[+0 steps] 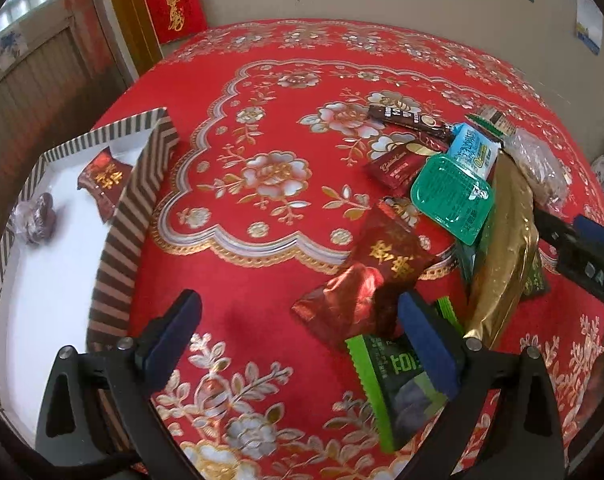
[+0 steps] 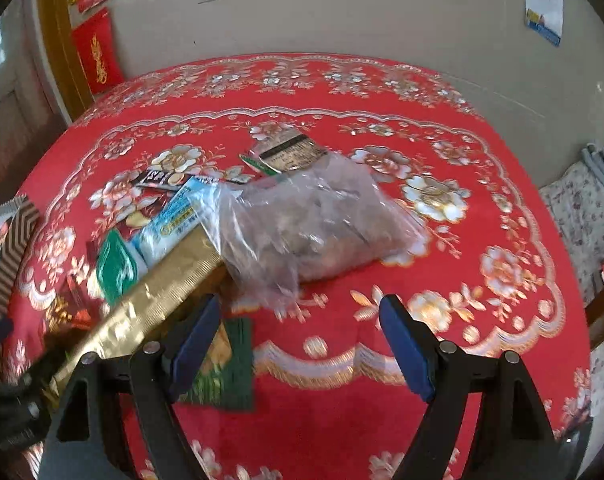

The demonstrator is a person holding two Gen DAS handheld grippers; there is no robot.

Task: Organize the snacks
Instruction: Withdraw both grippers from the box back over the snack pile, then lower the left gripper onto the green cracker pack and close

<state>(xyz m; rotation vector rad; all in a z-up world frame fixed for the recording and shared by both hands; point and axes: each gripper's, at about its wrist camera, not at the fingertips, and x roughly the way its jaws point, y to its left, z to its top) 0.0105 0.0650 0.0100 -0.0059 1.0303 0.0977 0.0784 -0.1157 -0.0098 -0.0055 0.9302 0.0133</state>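
Left wrist view: the left gripper (image 1: 300,312) hangs low over the red floral tablecloth (image 1: 262,128), its blue-padded jaws spread wide with nothing between them. Its right-hand finger overlaps a green-edged packet (image 1: 385,372) in the lower right of the frame. A shiny red packet (image 1: 365,280) lies just above, beside a long gold pouch (image 1: 505,256) and a green tub (image 1: 453,196). The striped box (image 1: 142,200) at the left of the frame holds a dark red packet (image 1: 104,178). In the right wrist view, the right gripper (image 2: 300,322) is likewise wide and empty, pointing at a clear plastic bag (image 2: 302,220) at centre frame.
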